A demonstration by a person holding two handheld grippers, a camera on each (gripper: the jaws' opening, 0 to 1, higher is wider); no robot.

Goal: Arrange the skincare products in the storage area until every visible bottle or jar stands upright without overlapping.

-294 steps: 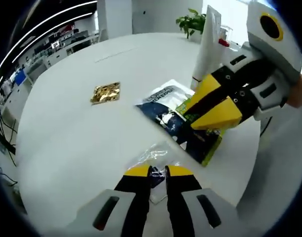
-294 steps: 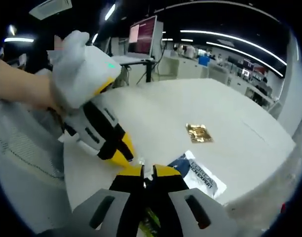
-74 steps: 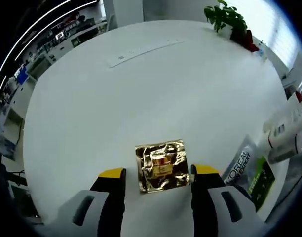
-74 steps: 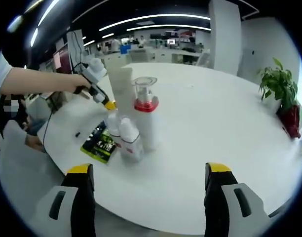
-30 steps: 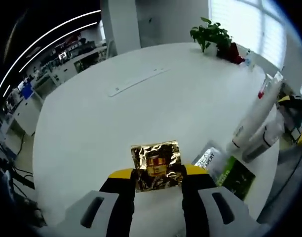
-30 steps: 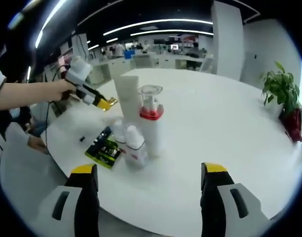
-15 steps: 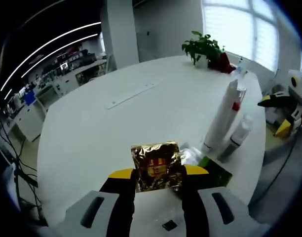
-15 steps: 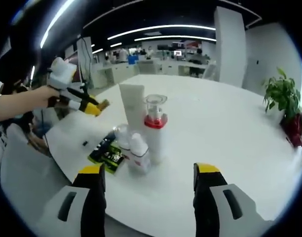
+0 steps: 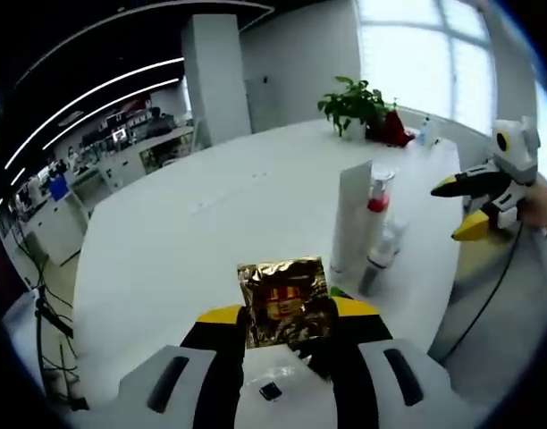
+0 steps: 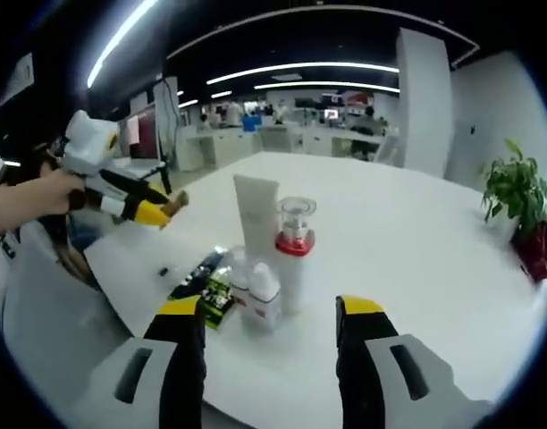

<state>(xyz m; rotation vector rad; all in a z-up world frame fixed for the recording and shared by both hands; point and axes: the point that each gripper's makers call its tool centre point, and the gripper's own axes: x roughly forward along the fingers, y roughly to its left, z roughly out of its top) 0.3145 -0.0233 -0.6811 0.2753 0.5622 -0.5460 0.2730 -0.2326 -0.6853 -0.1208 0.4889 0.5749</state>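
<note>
A large round white surface (image 9: 211,223) is seen, with a potted green plant (image 9: 352,104) at its far edge. Near the surface's near edge a cluster of skincare products stands upright: a tall flat white tube (image 10: 256,219), a white cylindrical bottle with a red collar and clear cap (image 10: 295,255) just beside it, and two small white bottles (image 10: 264,295) in front. A dark and green flat packet (image 10: 206,286) lies flat just beside them. The left tool (image 9: 287,315) is pinched on a crinkled gold foil sachet (image 9: 284,299), held up off the surface. The right tool (image 10: 272,315) is held with its jaws spread wide apart, gripping nothing, near the cluster.
</note>
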